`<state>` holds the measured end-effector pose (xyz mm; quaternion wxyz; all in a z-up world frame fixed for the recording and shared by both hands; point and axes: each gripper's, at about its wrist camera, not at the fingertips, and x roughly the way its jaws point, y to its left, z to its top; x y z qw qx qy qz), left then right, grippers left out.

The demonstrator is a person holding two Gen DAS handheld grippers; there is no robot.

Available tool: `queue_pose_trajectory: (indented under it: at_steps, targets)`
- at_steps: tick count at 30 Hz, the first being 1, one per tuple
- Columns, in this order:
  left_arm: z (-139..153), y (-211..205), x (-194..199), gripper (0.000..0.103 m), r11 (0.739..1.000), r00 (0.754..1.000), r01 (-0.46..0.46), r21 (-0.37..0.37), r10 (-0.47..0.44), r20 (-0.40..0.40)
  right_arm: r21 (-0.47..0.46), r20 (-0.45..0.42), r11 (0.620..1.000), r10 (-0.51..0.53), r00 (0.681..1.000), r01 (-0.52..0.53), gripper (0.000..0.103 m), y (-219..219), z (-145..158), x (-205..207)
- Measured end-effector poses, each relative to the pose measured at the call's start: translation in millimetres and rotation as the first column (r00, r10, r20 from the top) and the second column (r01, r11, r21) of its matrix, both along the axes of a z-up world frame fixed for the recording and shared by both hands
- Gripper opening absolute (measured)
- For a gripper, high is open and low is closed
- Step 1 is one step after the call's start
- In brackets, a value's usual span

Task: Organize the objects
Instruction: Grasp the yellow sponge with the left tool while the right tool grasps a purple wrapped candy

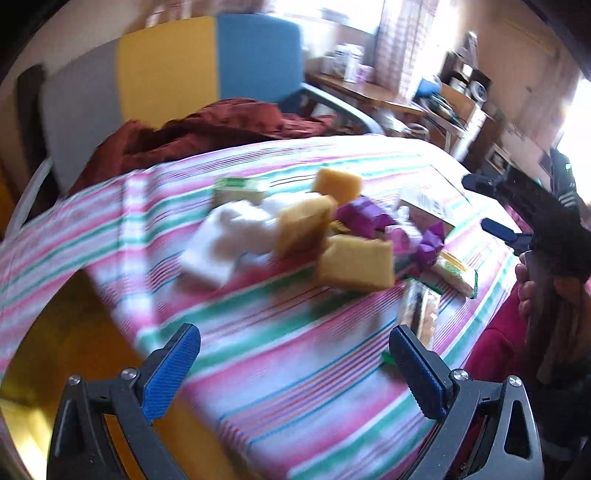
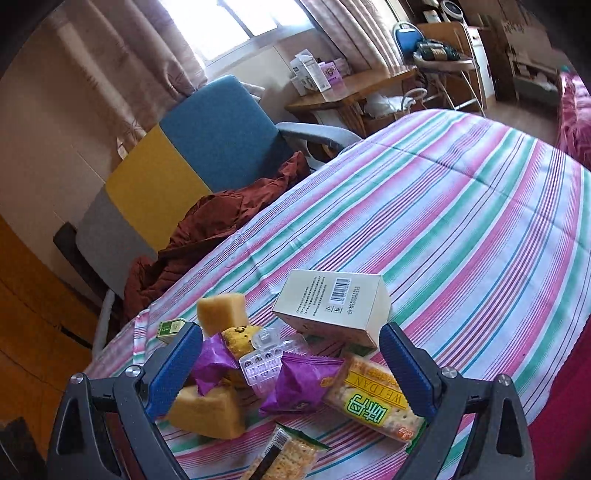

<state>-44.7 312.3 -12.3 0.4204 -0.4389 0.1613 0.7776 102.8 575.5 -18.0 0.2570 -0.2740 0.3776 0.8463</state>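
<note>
- Left wrist view, blurred: left gripper (image 1: 293,354) gapes wide, empty, above the striped worktop (image 1: 295,387); seemingly three yellow sponges (image 1: 356,264) in the pile.
- Right gripper (image 2: 291,354) spread wide, empty, over two purple packets (image 2: 301,382), two cracker packs (image 2: 373,398), one cream box (image 2: 332,301).

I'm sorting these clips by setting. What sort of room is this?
Most likely a lived-in room at home, perhaps a bedroom or living room: a striped cloth covering the work surface, an upholstered chair with clothing draped on it, a curtained window, and a cluttered wooden side table.
</note>
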Motion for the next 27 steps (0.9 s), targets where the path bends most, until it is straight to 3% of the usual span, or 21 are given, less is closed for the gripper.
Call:
queue_pose_trajectory:
  at_steps: [9, 16, 18, 19, 21, 27]
  targets:
    - [-30, 84, 0, 0.103, 0.993, 0.996, 0.088, -0.075, -0.088, 0.008, -0.056, -0.016, 0.998, 0.042, 0.999, -0.043, 0.098, 2, -6, -5]
    - [-58, 113, -10, 0.103, 0.991, 0.999, 0.044, -0.129, -0.043, 0.017, -0.057, 0.02, 0.995, 0.084, 0.996, -0.083, 0.098, -2, -10, -16]
    - [-64, 112, -15, 0.099, 0.993, 0.999, 0.028, -0.11, -0.025, 0.036, -0.049, 0.04, 0.994, 0.097, 0.994, -0.095, 0.098, -4, -11, -19]
    - [-66, 109, -17, 0.087, 0.996, 0.998, 0.031, -0.089, -0.025, 0.058, -0.043, 0.057, 0.994, 0.104, 0.993, -0.101, 0.098, -5, -11, -22]
    - [-67, 102, -19, 0.076, 0.998, 0.994, 0.038, -0.041, -0.034, 0.105, -0.037, 0.086, 0.992, 0.121, 0.989, -0.118, 0.098, -7, -13, -26]
    - [-56, 73, -10, 0.073, 0.999, 0.994, 0.034, 0.028, -0.037, 0.105, -0.009, 0.188, 0.985, 0.171, 0.967, -0.172, 0.098, -18, -21, -41]
